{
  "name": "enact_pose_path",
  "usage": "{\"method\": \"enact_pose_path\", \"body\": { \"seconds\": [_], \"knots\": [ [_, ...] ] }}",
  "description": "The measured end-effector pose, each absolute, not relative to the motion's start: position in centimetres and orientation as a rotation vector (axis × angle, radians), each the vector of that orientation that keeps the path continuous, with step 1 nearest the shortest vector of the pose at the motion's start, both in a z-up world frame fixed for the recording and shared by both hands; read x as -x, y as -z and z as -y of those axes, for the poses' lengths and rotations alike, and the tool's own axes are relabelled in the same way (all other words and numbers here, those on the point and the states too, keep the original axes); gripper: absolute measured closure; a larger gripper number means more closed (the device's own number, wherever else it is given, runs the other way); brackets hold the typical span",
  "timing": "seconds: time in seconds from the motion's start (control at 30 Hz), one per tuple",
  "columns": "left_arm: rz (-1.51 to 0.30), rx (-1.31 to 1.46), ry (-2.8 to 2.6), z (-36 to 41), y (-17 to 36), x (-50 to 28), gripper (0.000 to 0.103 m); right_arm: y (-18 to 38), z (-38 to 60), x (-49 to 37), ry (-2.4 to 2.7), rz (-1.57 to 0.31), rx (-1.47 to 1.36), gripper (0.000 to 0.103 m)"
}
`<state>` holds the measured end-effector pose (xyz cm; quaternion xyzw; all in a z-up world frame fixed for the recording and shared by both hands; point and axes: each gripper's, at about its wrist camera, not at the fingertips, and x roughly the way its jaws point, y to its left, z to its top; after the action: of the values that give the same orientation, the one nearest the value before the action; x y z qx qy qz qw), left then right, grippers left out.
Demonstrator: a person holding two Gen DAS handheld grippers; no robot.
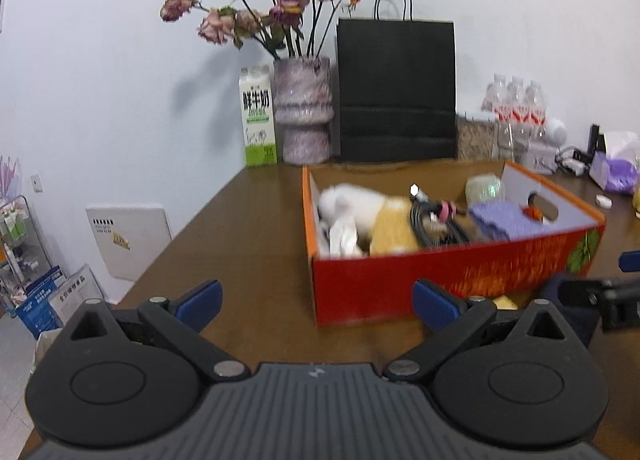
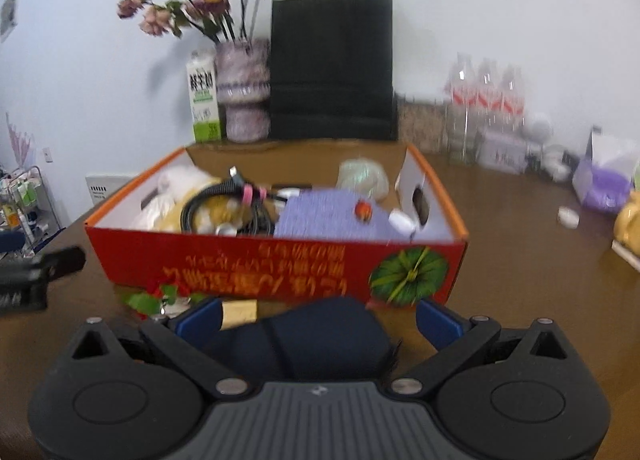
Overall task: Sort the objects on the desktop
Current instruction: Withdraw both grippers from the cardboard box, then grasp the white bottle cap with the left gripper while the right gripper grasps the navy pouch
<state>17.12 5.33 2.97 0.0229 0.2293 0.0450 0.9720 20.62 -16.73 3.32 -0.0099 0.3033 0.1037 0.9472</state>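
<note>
Brown wooden tabletop (image 1: 248, 260), one, carrying all items listed.

Red-and-orange printed cardboard box (image 1: 440, 280), one, open-topped, near the middle of the tabletop. Contents, partly blurred:
- white soft bundle (image 1: 352, 203), one, at the left end;
- yellow cloth-like piece (image 1: 390, 227), one, beside it;
- coiled black cable (image 1: 428, 219), one, bound with pink ties;
- lilac knitted cloth (image 1: 500, 217), one, with a small red item on it;
- pale green rounded object (image 1: 482, 187), one, at the far wall.

Dark navy soft pouch (image 2: 320, 336), one, on the tabletop just in front of the box.

Small yellow flat piece (image 2: 239, 310), one, on the tabletop between pouch and box.

Left tongs (image 1: 318, 300), one pair, blue-padded, spread wide apart, empty, hovering over bare tabletop left of the box front.

Right tongs (image 2: 319, 322), one pair, blue-padded, spread apart on either side of the navy pouch; contact with it not discernible.

Against the back wall:
- black paper carrier bag with cord handles (image 1: 396, 87), one;
- mottled purple ceramic vase (image 1: 304, 111), one, holding dried pink roses (image 1: 256, 11), count uncertain;
- green-and-white milk carton (image 1: 258, 115), one, touching the vase's left side;
- clear plastic water bottles with red labels (image 1: 516, 103), at least three.

At the right edge: purple tissue box (image 2: 604, 179), one; small white round object (image 2: 568, 217), one.
</note>
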Motion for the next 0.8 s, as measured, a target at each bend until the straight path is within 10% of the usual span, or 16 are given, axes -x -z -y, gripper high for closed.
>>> {"method": "enact_pose_path", "body": {
  "seconds": [0.8],
  "knots": [
    [-0.586,-0.084,-0.024,-4.0,1.2,-15.5,0.000,-1.4,17.1,-20.6,-0.258,-0.776,0.093,0.000]
  ]
}}
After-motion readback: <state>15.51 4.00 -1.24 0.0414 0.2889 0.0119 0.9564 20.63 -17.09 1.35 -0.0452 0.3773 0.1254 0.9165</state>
